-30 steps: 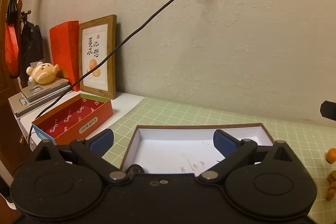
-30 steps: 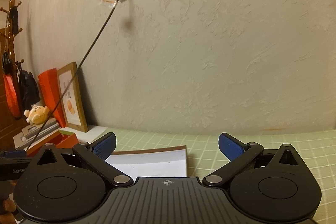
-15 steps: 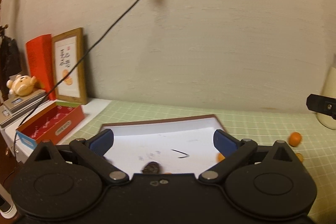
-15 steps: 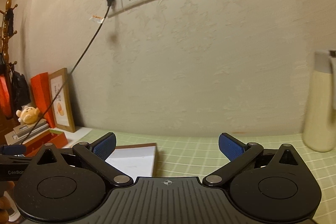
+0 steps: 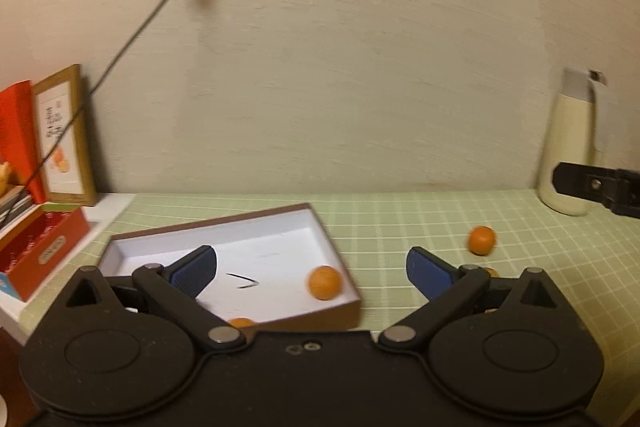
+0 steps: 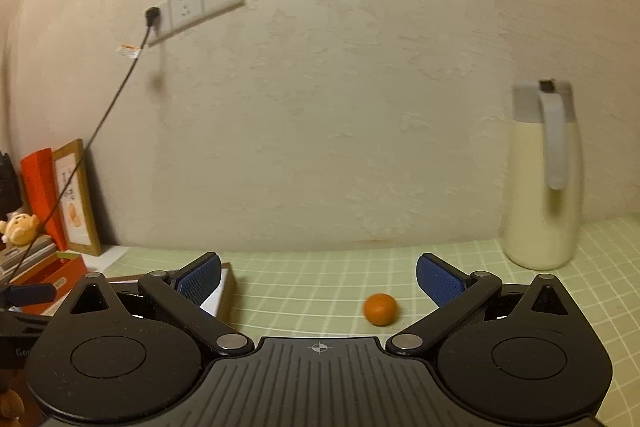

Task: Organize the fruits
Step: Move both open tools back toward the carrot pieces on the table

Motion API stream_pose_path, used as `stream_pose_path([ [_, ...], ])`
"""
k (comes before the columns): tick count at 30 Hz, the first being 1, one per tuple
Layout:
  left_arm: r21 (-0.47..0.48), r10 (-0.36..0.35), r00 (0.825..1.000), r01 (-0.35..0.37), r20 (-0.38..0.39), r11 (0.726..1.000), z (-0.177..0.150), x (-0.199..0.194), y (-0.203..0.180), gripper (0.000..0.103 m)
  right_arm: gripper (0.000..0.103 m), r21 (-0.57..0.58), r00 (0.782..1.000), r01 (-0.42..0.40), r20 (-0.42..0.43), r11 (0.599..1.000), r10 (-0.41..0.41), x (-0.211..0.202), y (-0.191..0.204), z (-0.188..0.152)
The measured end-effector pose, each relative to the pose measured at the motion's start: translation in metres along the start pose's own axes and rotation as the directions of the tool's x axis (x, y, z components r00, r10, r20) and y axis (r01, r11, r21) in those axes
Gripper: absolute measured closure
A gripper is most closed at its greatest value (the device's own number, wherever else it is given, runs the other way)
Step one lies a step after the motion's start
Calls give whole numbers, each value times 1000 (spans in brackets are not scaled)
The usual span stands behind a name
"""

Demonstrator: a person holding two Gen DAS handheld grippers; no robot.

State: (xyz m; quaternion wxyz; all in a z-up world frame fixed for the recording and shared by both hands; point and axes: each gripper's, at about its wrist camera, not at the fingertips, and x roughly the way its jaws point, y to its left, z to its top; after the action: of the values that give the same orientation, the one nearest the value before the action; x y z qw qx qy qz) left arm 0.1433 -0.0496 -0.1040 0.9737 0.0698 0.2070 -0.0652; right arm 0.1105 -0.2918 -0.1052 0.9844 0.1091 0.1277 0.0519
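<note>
Left wrist view: the left hand-held gripper (image 5: 312,269) is spread wide, empty, above a white-lined box (image 5: 280,227) on the green-gridded bench (image 5: 400,219). One orange fruit (image 5: 325,282) lies inside; another fruit (image 5: 481,240) sits outside. The red box's label (image 5: 52,250) is unreadably blurred.

Right wrist view: the right hand-held gripper (image 6: 318,281) is released, empty; a small orange (image 6: 380,309) lies between its fingers. A cream flask (image 6: 542,183) stands blurred.

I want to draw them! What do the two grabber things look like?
Each hand-held gripper, left and right, is matte black with two round discs, silver pivot pins and blue ridged pads. The right one's body has grooves and a small crosshair mark.
</note>
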Motion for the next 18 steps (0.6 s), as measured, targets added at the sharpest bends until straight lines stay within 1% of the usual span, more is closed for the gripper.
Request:
stream_pose_path([
  [6,60,-65,998,66,-18,996,-11,12,-32,9,0,12,999,43,-12,999,-42,-5,-19,-5],
  [8,77,-91,995,93,-29,993,-15,18,-41,12,0,18,998,62,-15,998,-62,-6,-26,-6],
  [15,111,-147,986,155,-77,982,-24,37,-70,17,0,41,993,110,-35,993,-108,-10,-47,-11],
  [17,122,-163,982,174,-93,977,-27,44,-79,25,0,40,992,122,-35,992,-120,-11,-51,-12],
  [18,126,-172,980,184,-103,975,-29,47,-82,26,0,43,992,124,-36,991,-122,-11,-53,-13],
])
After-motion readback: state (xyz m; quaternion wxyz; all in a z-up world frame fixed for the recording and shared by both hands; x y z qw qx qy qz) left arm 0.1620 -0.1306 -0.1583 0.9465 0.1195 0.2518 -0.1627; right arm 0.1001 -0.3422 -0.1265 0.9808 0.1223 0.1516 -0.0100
